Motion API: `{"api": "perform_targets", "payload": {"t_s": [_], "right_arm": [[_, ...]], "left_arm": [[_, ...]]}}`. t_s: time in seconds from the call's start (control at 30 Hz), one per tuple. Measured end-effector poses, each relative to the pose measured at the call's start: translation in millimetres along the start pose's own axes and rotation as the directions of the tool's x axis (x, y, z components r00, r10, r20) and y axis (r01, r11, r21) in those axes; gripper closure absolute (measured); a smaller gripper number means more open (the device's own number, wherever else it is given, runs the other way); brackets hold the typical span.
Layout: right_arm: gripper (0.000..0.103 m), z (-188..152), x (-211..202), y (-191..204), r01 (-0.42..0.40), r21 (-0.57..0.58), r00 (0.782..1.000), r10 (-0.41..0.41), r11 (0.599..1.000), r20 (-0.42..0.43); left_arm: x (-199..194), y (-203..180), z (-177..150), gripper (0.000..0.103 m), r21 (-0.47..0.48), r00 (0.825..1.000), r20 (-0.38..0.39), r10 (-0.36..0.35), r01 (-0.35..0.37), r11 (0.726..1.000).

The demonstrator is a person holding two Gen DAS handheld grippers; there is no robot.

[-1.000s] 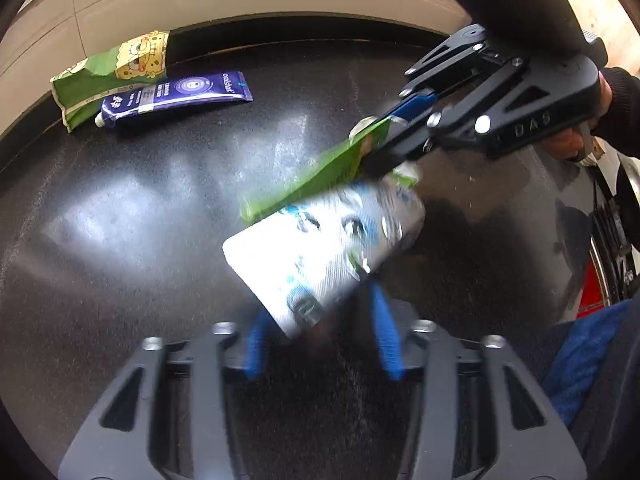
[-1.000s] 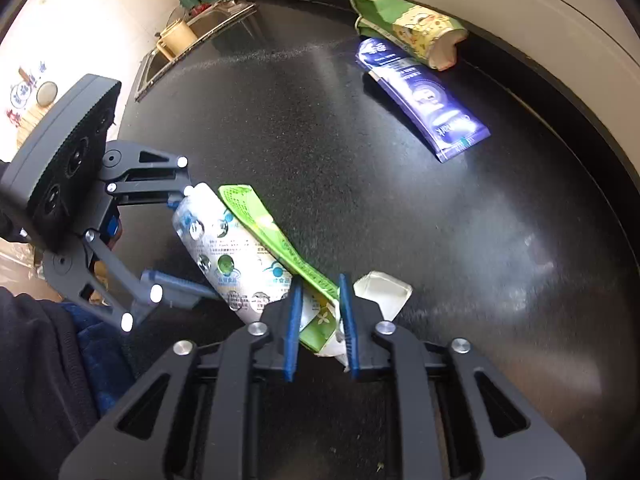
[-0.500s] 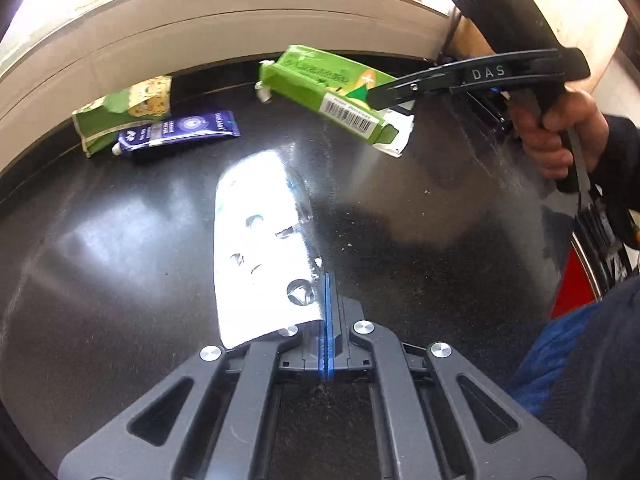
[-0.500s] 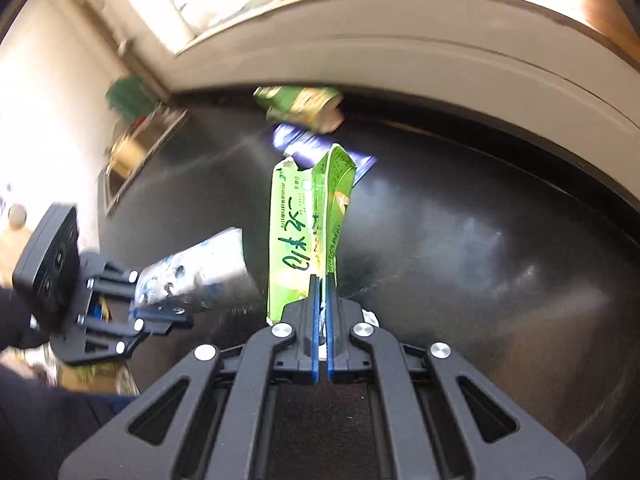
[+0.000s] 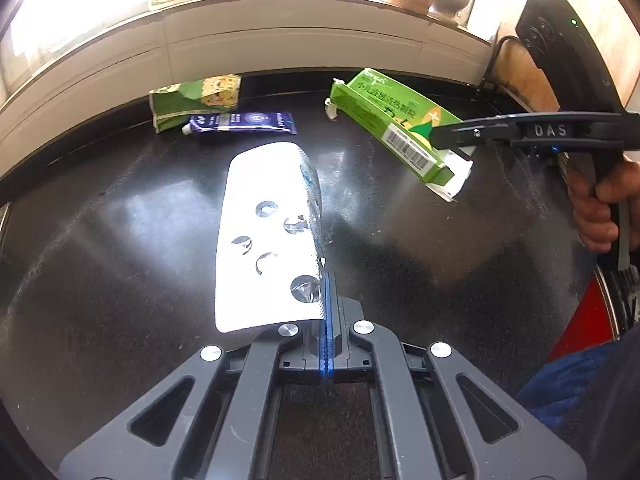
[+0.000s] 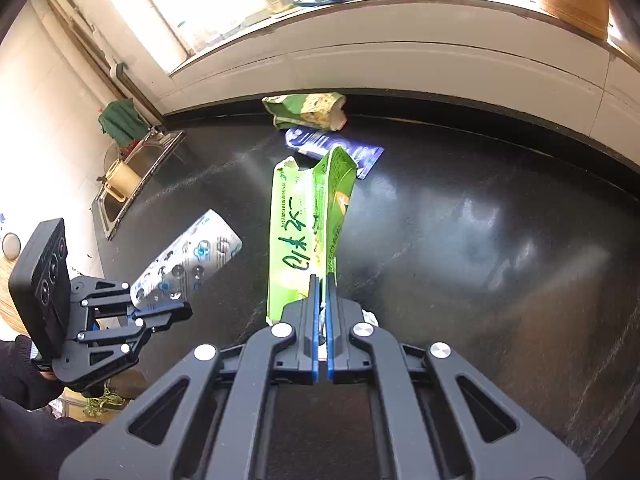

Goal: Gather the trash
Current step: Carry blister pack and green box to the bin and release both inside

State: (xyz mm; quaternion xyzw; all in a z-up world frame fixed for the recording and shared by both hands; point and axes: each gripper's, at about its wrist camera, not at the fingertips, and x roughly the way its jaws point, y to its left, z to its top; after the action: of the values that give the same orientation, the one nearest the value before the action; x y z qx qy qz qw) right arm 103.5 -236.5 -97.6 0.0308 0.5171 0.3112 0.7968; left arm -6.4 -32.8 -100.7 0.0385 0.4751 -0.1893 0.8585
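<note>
Black bench (image 5: 120, 240): my left tongs (image 5: 327, 292) pinch a silver pouch (image 5: 264, 236) at centre frame; my right tongs (image 6: 321, 300) pinch a green carton (image 6: 304, 232).

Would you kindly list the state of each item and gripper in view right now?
Left gripper: shut on the blister pack, held off the counter.
Right gripper: shut on the green carton, flattened, lifted.
Blue tube: lying flat on the counter.
Green snack bag: lying crumpled, torn open.
</note>
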Motion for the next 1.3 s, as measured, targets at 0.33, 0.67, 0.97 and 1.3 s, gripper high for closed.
{"api": "perform_targets", "payload": {"t_s": [0.33,0.67,0.97,1.3], "right_arm": [[0.100,-5.4,4.8,43.7,-0.010,-0.072,1.000,0.009,0.997,-0.019],[0.100,-4.5,64.9,181.5,-0.178,-0.299,0.979,0.138,0.938,-0.151],[0.100,-36.3,129.4,353.9,-0.392,-0.498,0.909,0.241,0.774,-0.340],[0.100,-114.1,188.1,478.8,-0.522,-0.585,0.825,0.195,0.620,-0.530]], "left_arm": [[-35.3,27.4,-20.9,0.103,-0.106,0.994,0.033,0.104,-0.100,0.989],[-107.7,92.4,-99.9,0.103,-0.348,0.947,0.012,0.322,-0.298,0.889],[-169.7,136.2,-221.5,0.103,-0.569,0.859,-0.148,0.491,-0.480,0.668],[-188.7,155.4,-336.0,0.103,-0.713,0.823,-0.299,0.482,-0.529,0.460]]}}
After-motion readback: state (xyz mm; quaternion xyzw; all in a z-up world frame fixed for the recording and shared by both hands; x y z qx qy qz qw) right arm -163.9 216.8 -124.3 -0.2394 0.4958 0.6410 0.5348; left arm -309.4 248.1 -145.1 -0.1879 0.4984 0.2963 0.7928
